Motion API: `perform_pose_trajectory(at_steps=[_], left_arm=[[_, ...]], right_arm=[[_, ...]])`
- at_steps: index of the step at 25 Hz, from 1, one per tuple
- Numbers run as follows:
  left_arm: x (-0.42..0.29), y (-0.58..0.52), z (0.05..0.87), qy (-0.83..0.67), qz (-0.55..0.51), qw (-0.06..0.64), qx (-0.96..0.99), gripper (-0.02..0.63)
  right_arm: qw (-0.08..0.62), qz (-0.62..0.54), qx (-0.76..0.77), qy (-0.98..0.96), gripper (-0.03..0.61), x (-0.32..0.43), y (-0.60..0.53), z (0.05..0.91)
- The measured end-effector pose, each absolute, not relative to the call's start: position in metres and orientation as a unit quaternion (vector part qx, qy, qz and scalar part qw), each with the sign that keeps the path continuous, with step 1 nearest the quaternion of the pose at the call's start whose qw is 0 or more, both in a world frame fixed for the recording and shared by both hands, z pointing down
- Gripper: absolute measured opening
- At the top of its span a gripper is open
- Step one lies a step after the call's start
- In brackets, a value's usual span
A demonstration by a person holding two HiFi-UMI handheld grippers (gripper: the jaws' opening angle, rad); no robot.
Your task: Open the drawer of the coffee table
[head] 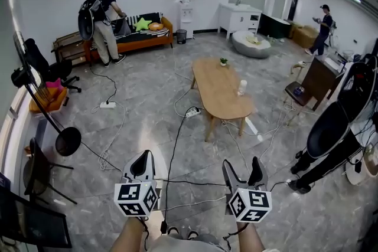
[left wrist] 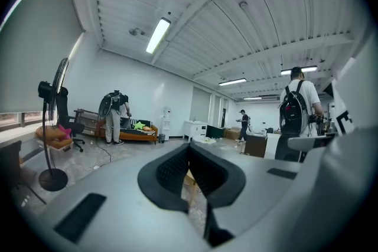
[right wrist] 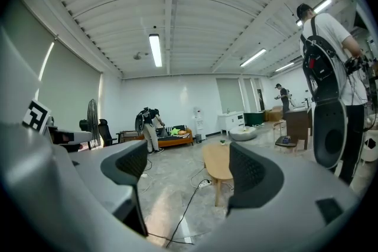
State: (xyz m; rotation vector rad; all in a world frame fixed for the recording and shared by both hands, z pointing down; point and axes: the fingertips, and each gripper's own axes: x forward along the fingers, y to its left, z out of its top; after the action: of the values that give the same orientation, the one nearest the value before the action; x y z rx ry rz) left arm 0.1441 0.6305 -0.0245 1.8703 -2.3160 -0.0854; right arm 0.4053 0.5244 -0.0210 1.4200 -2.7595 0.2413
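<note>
The coffee table [head: 221,90] is a light wooden oval on short legs, a few steps ahead on the grey floor; its drawer is not visible from here. A small plant [head: 223,61] and a white cup [head: 242,87] stand on it. Both grippers are held low and level near the bottom of the head view, far short of the table. My left gripper [head: 143,157] has its pads together with nothing between them, as the left gripper view [left wrist: 189,168] also shows. My right gripper [head: 243,165] is open and empty, and the table [right wrist: 217,163] shows between its jaws.
Black cables and a power strip [head: 192,111] trail over the floor between me and the table. A standing fan [head: 68,140] is at the left, black office chairs [head: 328,133] at the right. One person [head: 105,26] bends by the orange sofa [head: 144,32]; another person [head: 323,23] stands far right.
</note>
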Motion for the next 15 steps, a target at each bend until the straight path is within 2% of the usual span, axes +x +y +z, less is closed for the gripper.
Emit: perform_pose_trajectory(at_steps=[8, 15], left_arm=[[0.141, 0.633, -0.021, -0.78, -0.024, 0.084, 0.619, -0.006], [0.143, 0.625, -0.021, -0.783, -0.027, 0.087, 0.615, -0.006]], right_arm=[[0.004, 0.066, 0.468, -0.881, 0.577, 0.408, 0.521, -0.02], [0.011, 0.041, 0.475, -0.879, 0.588, 0.414, 0.511, -0.024]])
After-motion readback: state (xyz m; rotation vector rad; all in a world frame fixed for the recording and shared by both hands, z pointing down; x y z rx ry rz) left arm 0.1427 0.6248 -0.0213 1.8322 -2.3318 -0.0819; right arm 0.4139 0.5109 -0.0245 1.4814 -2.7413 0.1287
